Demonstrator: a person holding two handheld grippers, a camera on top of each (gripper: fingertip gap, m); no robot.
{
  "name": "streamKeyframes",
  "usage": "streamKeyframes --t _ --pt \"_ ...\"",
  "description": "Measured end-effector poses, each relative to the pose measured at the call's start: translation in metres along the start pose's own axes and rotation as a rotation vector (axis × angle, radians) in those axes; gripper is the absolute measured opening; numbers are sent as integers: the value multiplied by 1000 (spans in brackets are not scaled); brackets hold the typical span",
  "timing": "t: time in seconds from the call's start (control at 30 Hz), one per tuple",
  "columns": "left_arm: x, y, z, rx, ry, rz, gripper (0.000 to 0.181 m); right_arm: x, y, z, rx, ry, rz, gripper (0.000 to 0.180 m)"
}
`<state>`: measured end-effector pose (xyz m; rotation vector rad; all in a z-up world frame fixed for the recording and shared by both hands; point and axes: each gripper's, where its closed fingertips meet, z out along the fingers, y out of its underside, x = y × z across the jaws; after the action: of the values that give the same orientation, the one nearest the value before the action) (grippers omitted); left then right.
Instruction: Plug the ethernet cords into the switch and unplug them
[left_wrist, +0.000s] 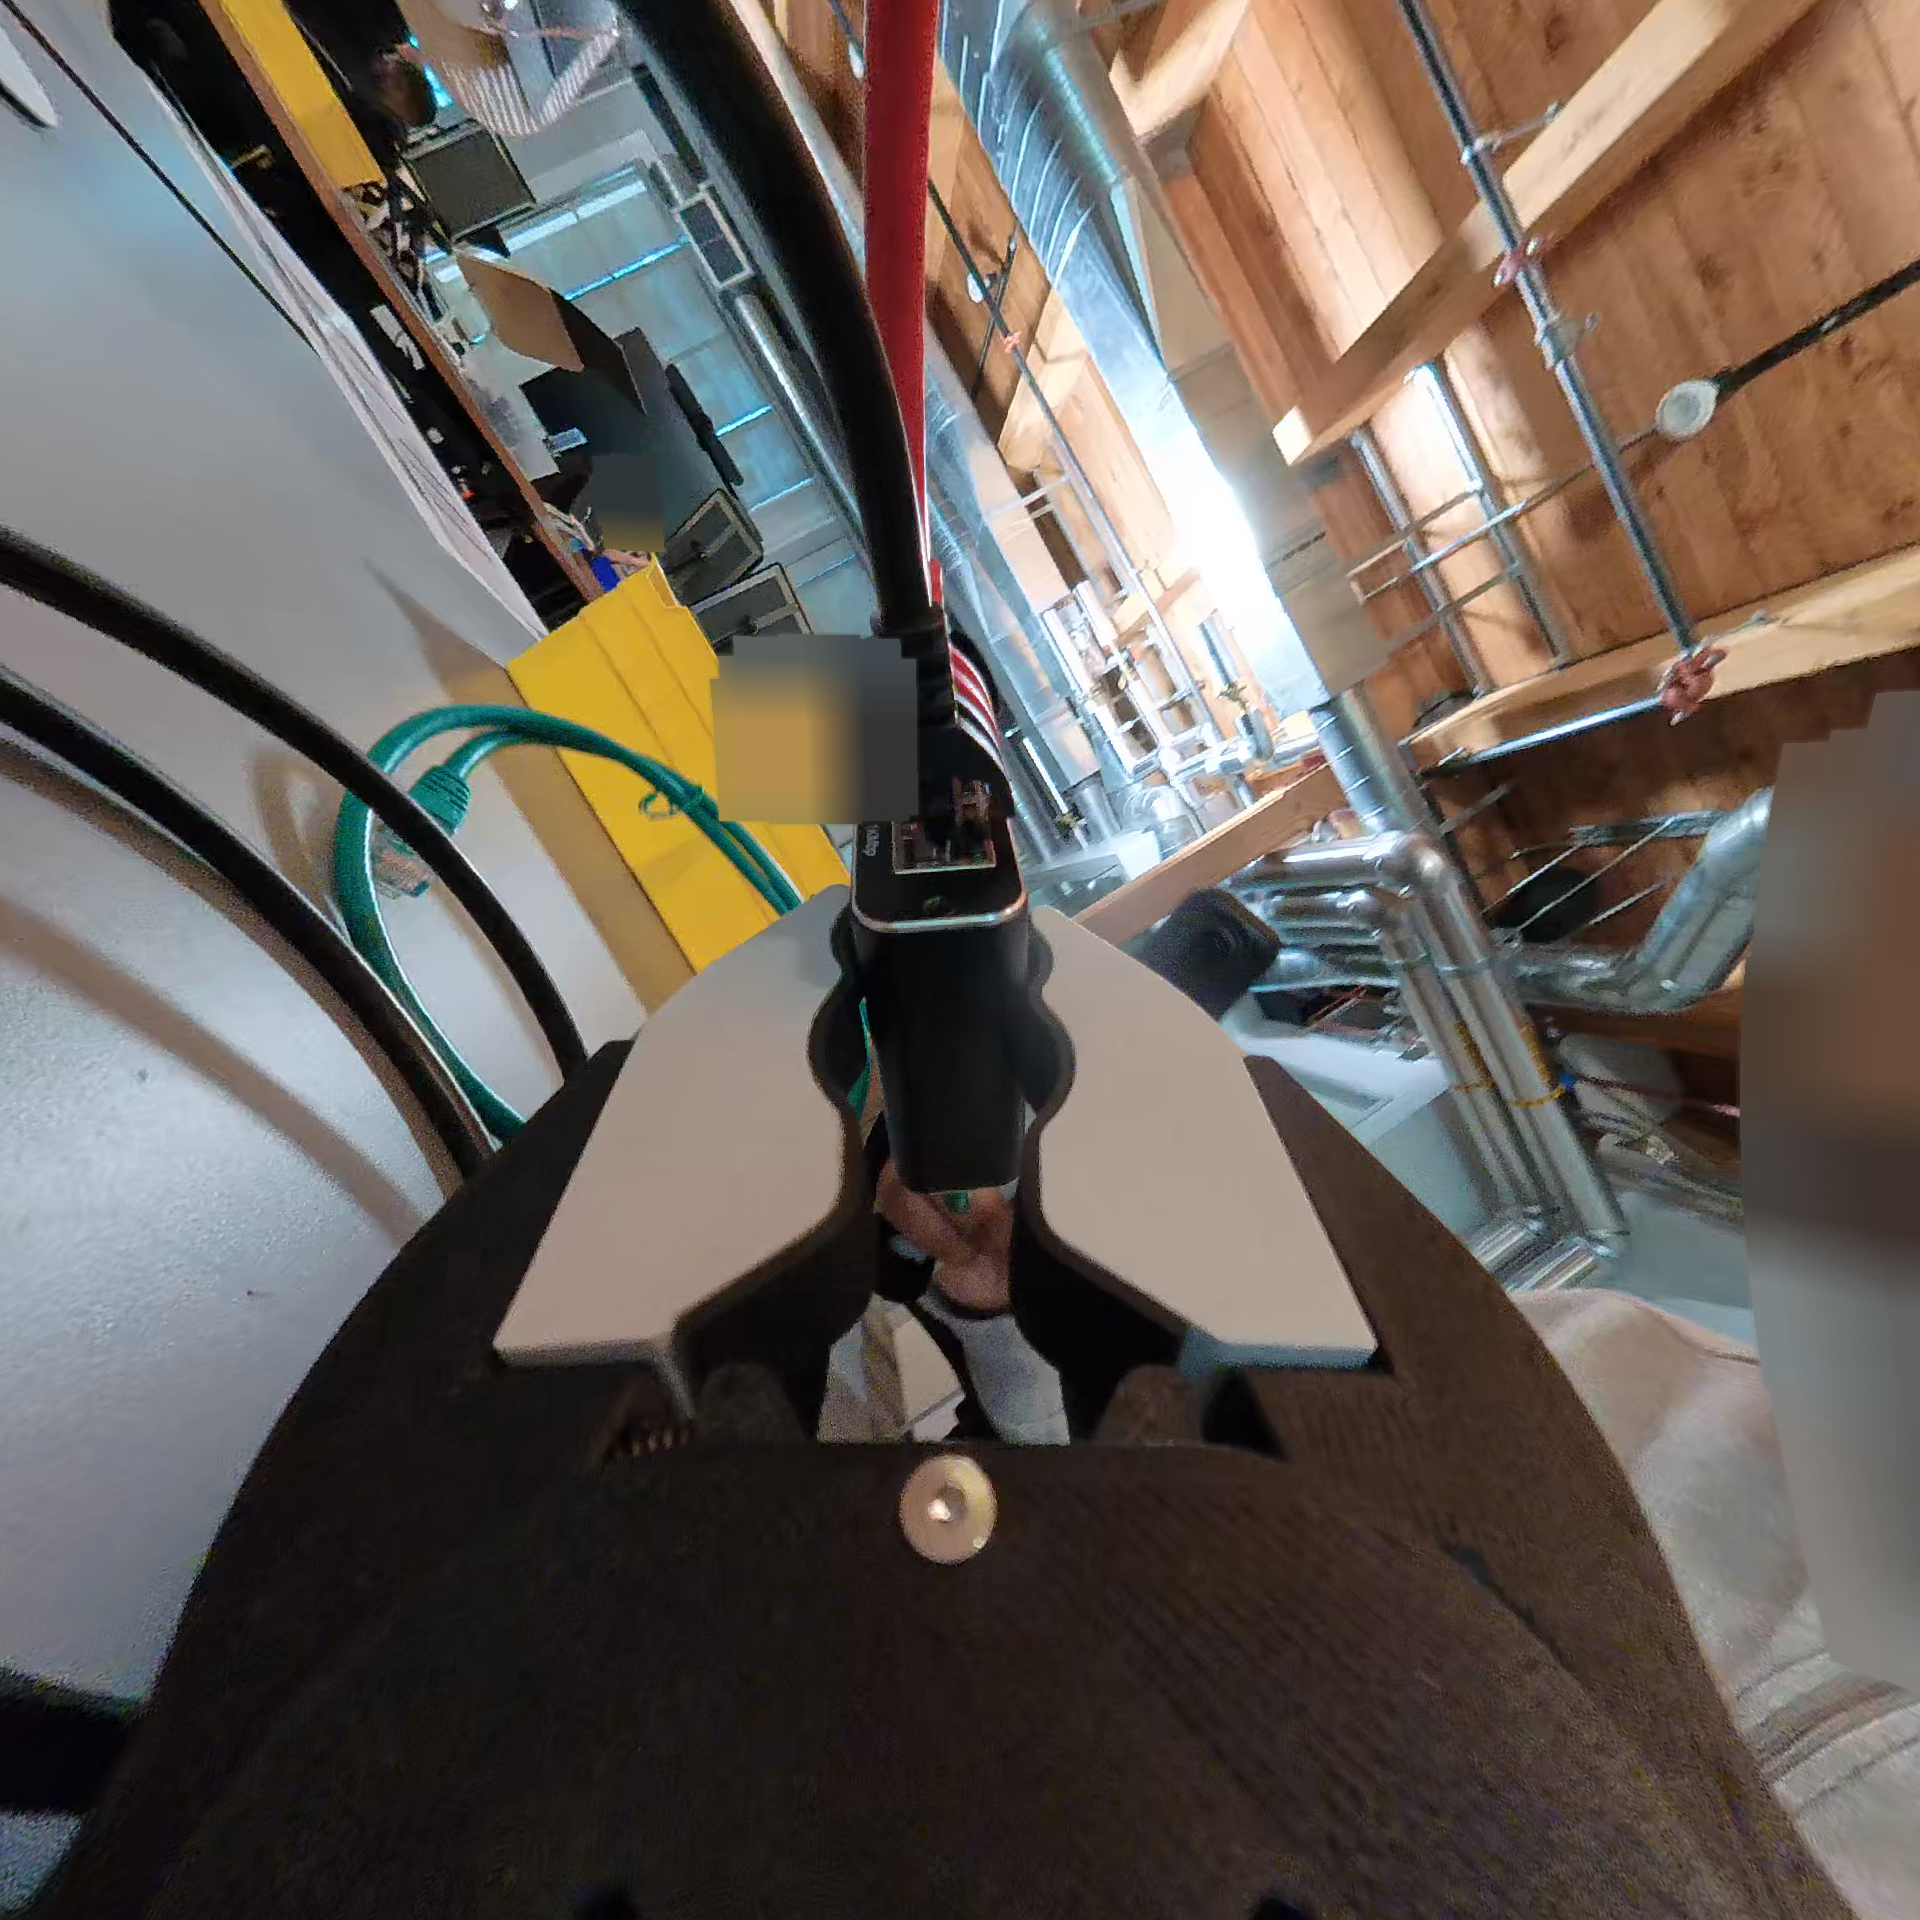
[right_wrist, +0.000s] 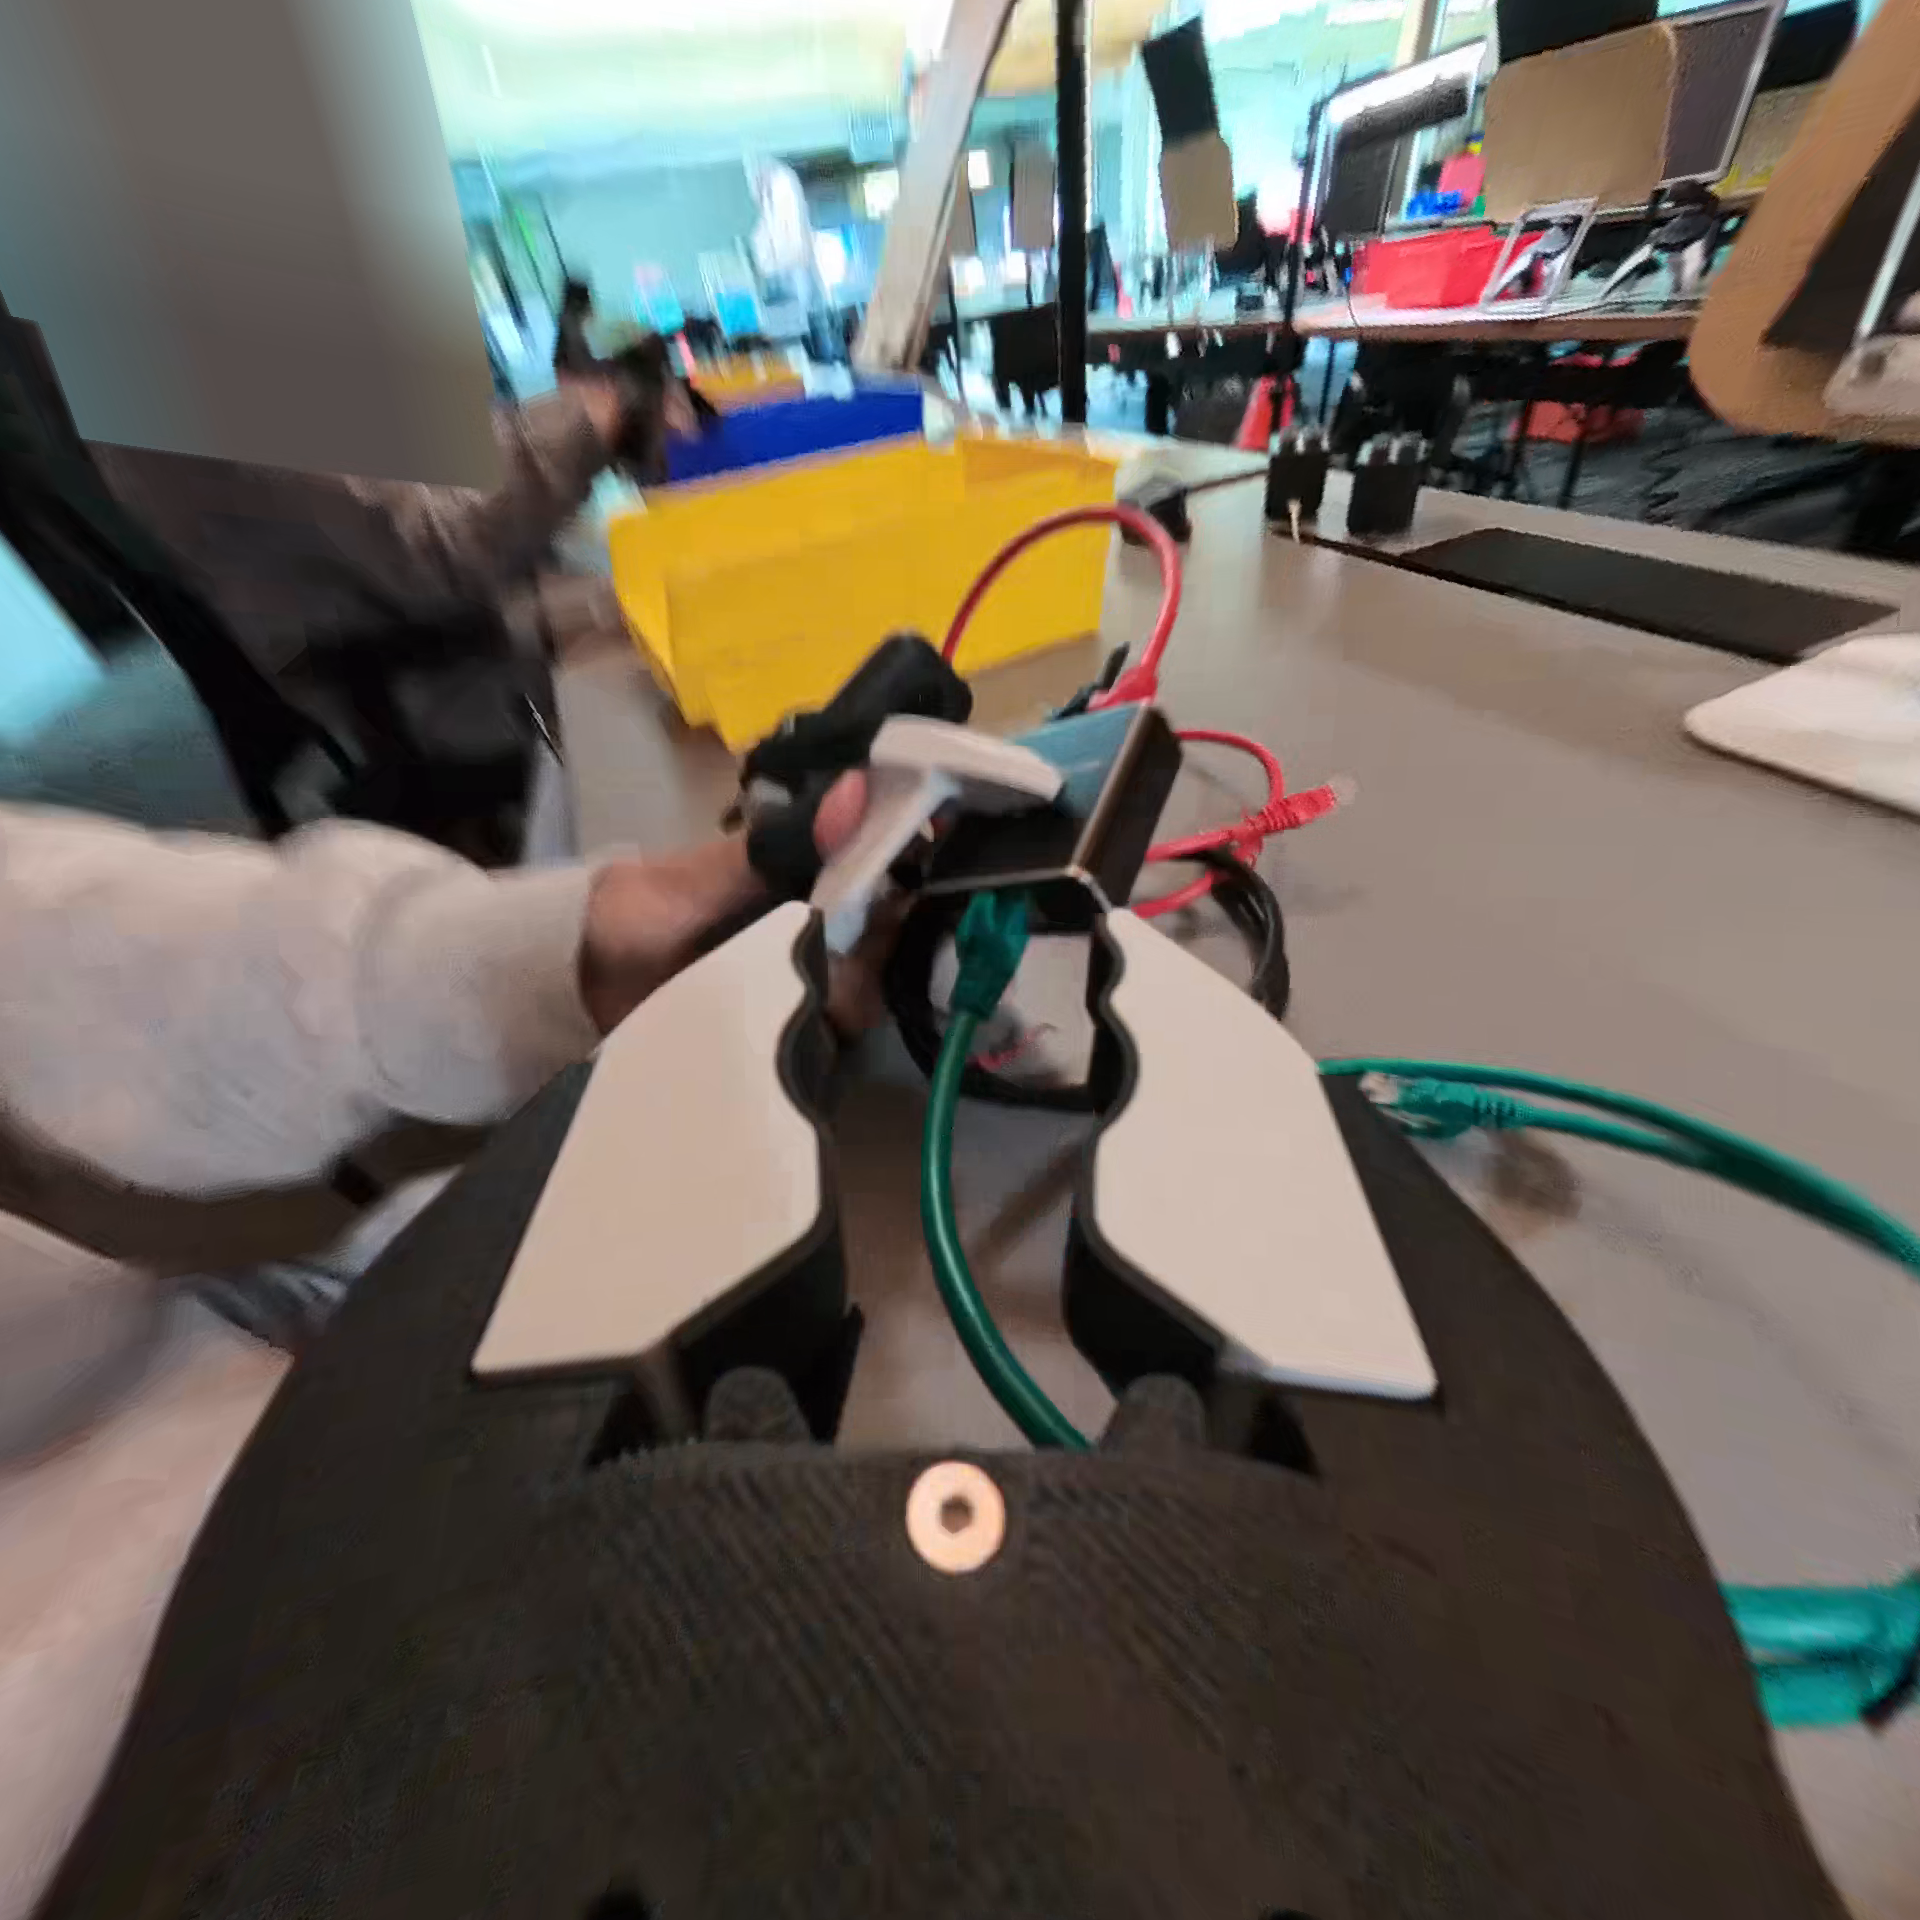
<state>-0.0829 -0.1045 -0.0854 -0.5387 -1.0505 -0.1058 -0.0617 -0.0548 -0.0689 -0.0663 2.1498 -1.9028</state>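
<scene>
My left gripper (left_wrist: 940, 925) is shut on the black switch (left_wrist: 945, 1039) and holds it in the air, ports facing away. A black cord (left_wrist: 831, 312) and a red cord (left_wrist: 896, 208) run into its far end. In the right wrist view the switch (right_wrist: 1117, 800) sits in the left gripper's fingers (right_wrist: 935, 779). My right gripper (right_wrist: 961, 935) is open. A green cord (right_wrist: 940, 1143) runs between its fingers, and the green plug (right_wrist: 987, 945) sits at the switch's near face, apart from both fingers.
A yellow bin (right_wrist: 831, 582) stands behind the switch on the grey table (right_wrist: 1558, 831). A loose red plug (right_wrist: 1299, 805), a black cable coil (right_wrist: 1257, 935) and another green plug (right_wrist: 1455, 1107) lie on the table. A person's sleeve (right_wrist: 260, 987) is at the left.
</scene>
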Motion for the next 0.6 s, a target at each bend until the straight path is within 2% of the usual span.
streamKeyframes --t 0.13,0.3,0.4,0.6 --pt "3 13 7 -69 -26 110 25 14 7 -4 -12 -32 208 48" --pt "3 17 9 -77 -61 202 25 -6 37 12 -136 -198 480 44" --pt "5 22 11 -109 -54 224 25 -8 39 15 -118 -253 613 40" --pt "4 23 12 -115 -53 217 25 2 38 13 -86 -267 672 21"
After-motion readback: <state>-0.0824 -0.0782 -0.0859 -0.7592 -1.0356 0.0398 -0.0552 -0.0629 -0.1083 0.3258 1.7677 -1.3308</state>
